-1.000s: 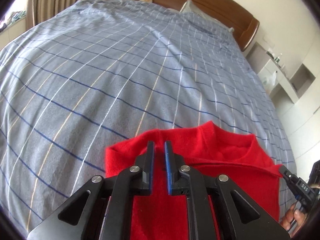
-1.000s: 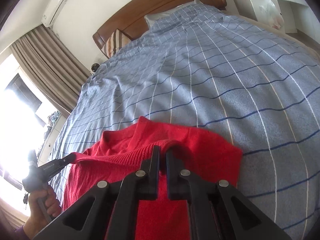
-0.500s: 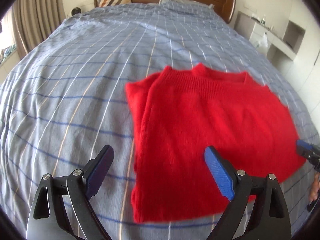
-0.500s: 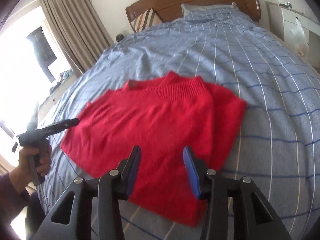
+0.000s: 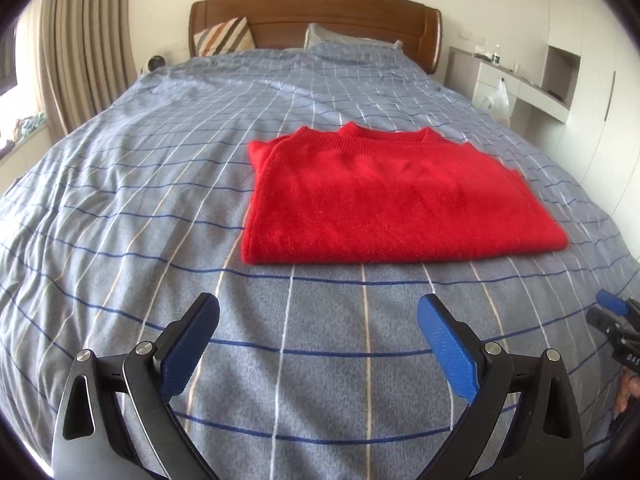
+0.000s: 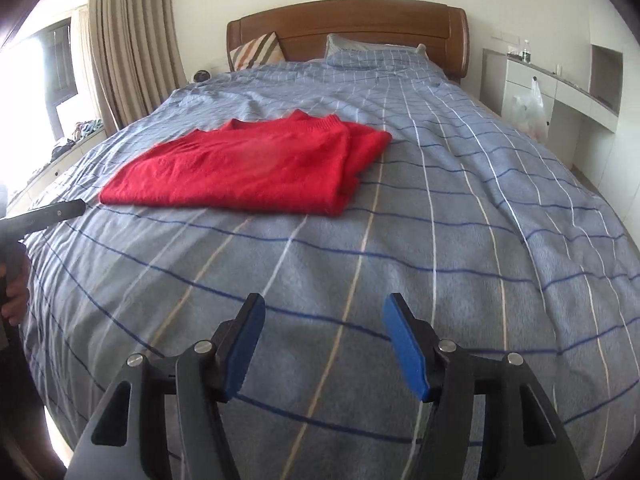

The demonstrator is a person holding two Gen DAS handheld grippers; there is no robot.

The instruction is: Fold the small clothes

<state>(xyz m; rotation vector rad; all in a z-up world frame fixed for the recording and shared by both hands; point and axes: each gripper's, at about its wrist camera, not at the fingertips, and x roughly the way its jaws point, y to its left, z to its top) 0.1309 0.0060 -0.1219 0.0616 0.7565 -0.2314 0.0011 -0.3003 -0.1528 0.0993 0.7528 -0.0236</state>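
A red knitted sweater [image 5: 384, 196] lies folded flat on the blue checked bedspread [image 5: 160, 184], collar toward the headboard. My left gripper [image 5: 318, 322] hovers over bare bedspread well in front of the sweater; its jaws are still opening, nothing between them. In the right wrist view the same sweater [image 6: 256, 168] lies left of centre. My right gripper [image 6: 324, 326] is also back over bare cover, jaws opening and empty. The right gripper's tip [image 5: 614, 312] shows at the left view's right edge; the left gripper's tip [image 6: 60, 211] shows at the right view's left edge.
A wooden headboard [image 5: 316, 16] with a striped cushion [image 5: 226, 36] and a pillow stands at the far end. Curtains [image 6: 132, 40] hang on the left. A white desk unit [image 6: 560, 88] with a plastic bag [image 6: 530, 110] stands to the right. The bedspread [image 6: 460, 208] drops off at its edges.
Both grippers were shut on the sweater's far edge a second ago. They let go, opened and pulled back toward the foot of the bed. The sweater now lies folded by itself.
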